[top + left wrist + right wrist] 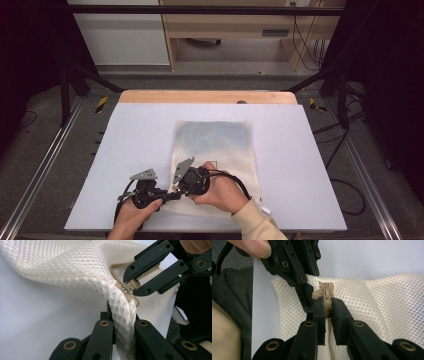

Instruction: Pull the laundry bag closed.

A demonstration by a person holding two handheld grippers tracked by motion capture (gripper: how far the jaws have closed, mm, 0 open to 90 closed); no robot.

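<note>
**Grip set, zip barely begun**

Evidently the setup is done; the mesh bag [215,150] lies flat on the table [125,150], its near corner lifted; the left gripper [124,325] is clamped on the bag's bunched edge, and the right gripper [327,312] pinches the zipper pull [326,293]. The slider sits at the corner; judging by that, the whole run along the zip remains.

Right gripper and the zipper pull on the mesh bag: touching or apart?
Touching. In the right gripper view, the right gripper has both jaws clamped on the tan zipper pull of the mesh bag, with no gap visible.
</note>
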